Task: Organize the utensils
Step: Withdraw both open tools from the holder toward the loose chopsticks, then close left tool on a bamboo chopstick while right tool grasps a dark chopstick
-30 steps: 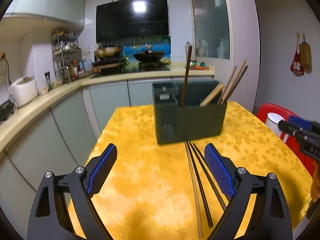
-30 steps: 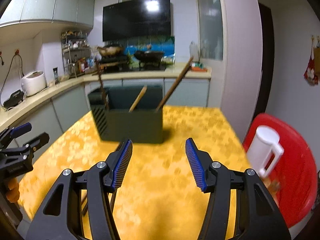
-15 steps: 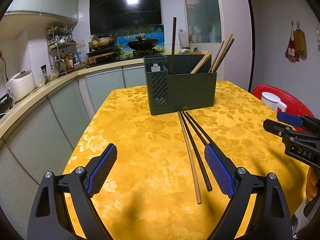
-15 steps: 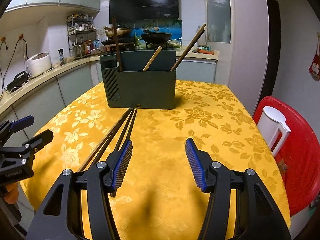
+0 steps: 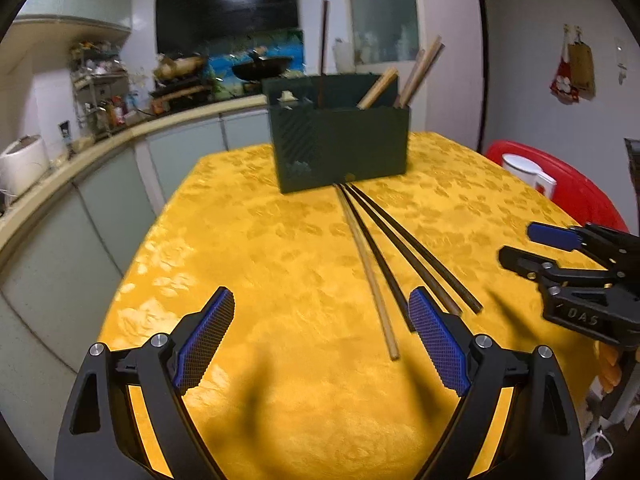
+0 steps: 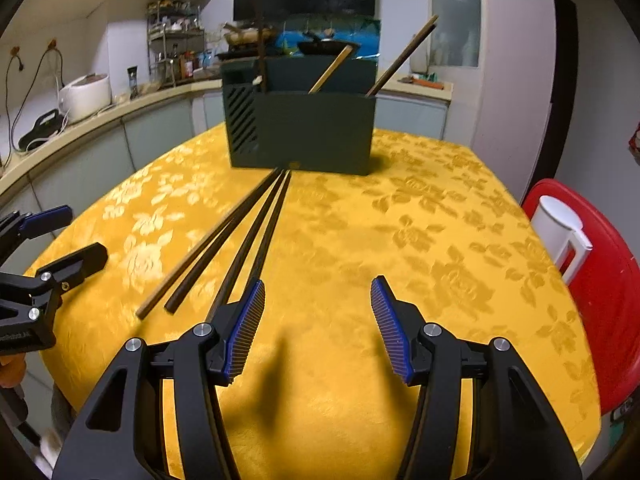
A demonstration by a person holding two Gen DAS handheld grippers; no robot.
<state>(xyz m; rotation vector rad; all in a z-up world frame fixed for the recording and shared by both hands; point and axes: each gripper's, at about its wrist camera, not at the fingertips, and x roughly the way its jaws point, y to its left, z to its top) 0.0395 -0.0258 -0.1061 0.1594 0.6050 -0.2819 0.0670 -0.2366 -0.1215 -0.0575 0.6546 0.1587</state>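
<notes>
Loose chopsticks (image 6: 256,236) lie in the middle of the yellow table (image 6: 420,248), their far tips at the green box (image 6: 304,128) by the far edge. More sticks, maybe chopsticks, stand in the box. The left gripper (image 5: 320,340) and right gripper (image 6: 318,328) are both spread wide, holding nothing.

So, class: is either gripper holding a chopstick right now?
No: the left gripper and right gripper are open and empty; the chopsticks lie on the table.

Both wrist views look low across the yellow table (image 5: 280,248) toward the utensil box (image 6: 304,128).
</notes>
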